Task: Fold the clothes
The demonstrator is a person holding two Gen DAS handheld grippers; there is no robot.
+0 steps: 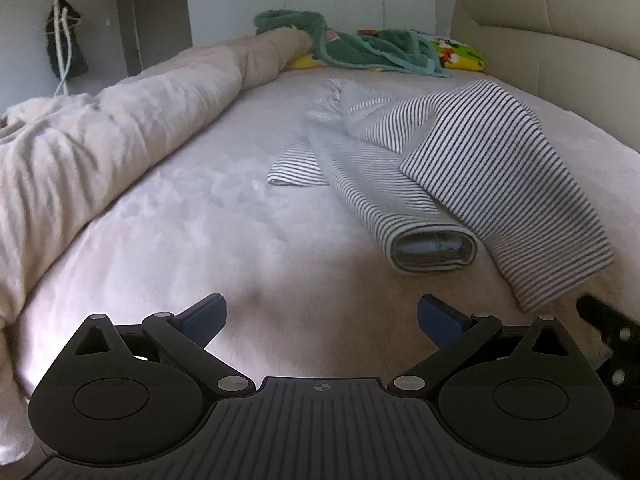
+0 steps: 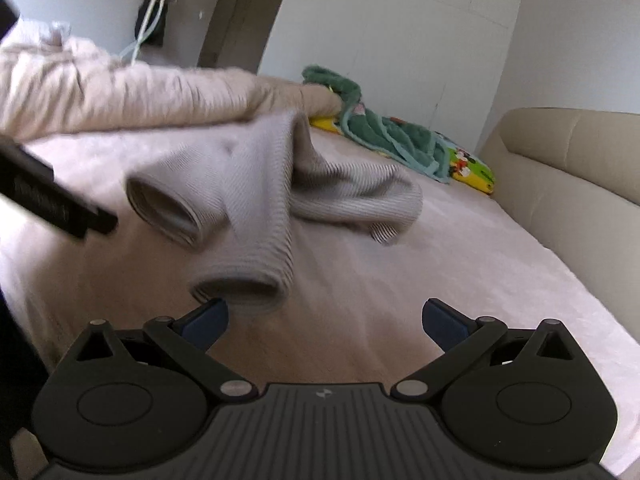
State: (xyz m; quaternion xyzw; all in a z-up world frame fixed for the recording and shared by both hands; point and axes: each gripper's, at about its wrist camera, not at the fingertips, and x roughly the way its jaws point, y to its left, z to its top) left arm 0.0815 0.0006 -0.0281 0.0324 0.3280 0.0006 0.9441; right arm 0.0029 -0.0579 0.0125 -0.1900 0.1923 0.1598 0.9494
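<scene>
A black-and-white striped long-sleeved garment lies crumpled on the pink bed sheet, its two sleeve cuffs pointing toward me. It also shows, blurred, in the right wrist view. My left gripper is open and empty, low over the sheet, short of the near cuff. My right gripper is open and empty, its left finger just below a sleeve cuff. The right gripper's edge shows in the left view, and the left gripper's edge in the right view.
A bunched beige duvet runs along the left side of the bed. A green towel and a yellow cartoon pillow lie at the far end. A padded beige headboard bounds the right side.
</scene>
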